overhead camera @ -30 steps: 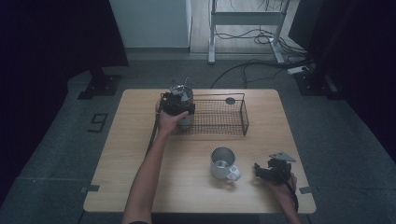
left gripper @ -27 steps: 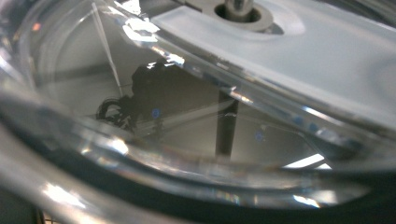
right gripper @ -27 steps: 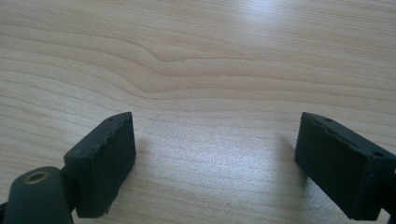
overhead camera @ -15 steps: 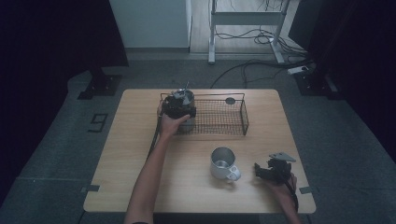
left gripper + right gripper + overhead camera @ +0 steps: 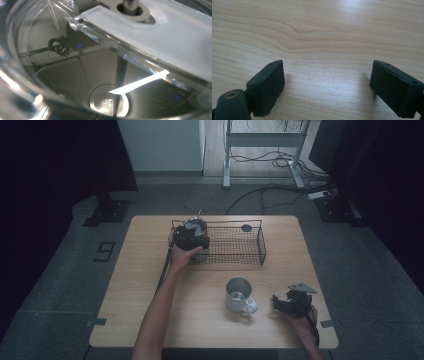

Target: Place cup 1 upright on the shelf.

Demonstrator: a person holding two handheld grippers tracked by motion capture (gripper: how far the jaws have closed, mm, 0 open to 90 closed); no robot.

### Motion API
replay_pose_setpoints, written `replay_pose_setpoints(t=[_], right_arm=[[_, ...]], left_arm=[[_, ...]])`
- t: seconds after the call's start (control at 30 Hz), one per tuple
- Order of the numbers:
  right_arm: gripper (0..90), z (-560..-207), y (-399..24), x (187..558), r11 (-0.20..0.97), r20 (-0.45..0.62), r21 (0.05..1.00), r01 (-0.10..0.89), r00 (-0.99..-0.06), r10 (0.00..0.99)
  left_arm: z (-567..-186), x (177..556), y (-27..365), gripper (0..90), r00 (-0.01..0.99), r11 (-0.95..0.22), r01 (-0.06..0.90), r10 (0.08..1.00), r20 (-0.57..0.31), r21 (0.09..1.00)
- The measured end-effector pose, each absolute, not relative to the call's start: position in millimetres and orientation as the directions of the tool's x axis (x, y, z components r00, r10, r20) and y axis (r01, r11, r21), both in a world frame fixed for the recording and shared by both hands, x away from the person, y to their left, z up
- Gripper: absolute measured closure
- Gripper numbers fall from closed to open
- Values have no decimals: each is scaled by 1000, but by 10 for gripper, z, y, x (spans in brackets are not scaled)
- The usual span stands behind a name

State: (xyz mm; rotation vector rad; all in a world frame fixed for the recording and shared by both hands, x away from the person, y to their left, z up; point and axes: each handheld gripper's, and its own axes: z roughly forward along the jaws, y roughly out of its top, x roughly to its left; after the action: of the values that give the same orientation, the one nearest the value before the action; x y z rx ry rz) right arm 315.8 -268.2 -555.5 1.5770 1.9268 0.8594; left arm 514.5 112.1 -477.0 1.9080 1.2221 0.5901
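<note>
Two claws in play, one busy. The left claw (image 5: 191, 236) sits at the left end of the wire basket (image 5: 245, 247), which stands along the far edge of the desk (image 5: 150, 295). Its camera looks straight through a clear glass lid (image 5: 45, 30) with a frosted bar (image 5: 175, 37) across it, fixed by a metal bolt. Below the glass is the stamped base of a steel vessel (image 5: 110, 102), which seems to stand inside the basket's left end.

Left claw state: cannot tell. Its jaws are out of sight in its own view, and the hand covers them from above. Whether the lid is gripped or merely close to the lens is likewise unclear.

The right claw (image 5: 327, 73) rests near the front right corner of the desk, jaws spread wide over bare wood and holding nothing. A steel mug (image 5: 239, 295) stands just to its left, toward the middle of the front edge, apart from the claw.

Handling judgement — the lid is glass: rigid, smooth, likely slippery on the curved rim, and it would chip or crack if knocked on the basket wires or dropped on steel. It probably has moderate weight for its size. The best hold is across the frosted bar, which offers flat opposing sides. Pinching the bare rim risks a slide. Lift it straight up, clear of the wires, before moving sideways.
</note>
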Motion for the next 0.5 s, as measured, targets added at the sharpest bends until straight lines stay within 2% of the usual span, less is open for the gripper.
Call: replay_pose_setpoints(t=[0.3, 0.37, 0.43, 0.5], right_arm=[[120, -5555, -2682, 3158, 129, 11, 738, 662, -202, 979], [120, -5555, -2682, 3158, 129, 11, 738, 662, -202, 979], [120, -5555, -2682, 3159, 129, 10, 738, 662, -202, 979], [120, -5555, -2682, 3158, 129, 11, 738, 662, -202, 979]], left_arm=[[-4759, 5130, 1117, 35, 425, -238, 536, 905, -15, 810], [-4745, 5124, 1124, 9, 418, -236, 528, 909, -7, 816], [-4682, 5101, 1152, 2, 426, -204, 512, 904, -41, 834], [-4631, 5071, 1156, 3, 430, -202, 496, 902, -37, 844]])
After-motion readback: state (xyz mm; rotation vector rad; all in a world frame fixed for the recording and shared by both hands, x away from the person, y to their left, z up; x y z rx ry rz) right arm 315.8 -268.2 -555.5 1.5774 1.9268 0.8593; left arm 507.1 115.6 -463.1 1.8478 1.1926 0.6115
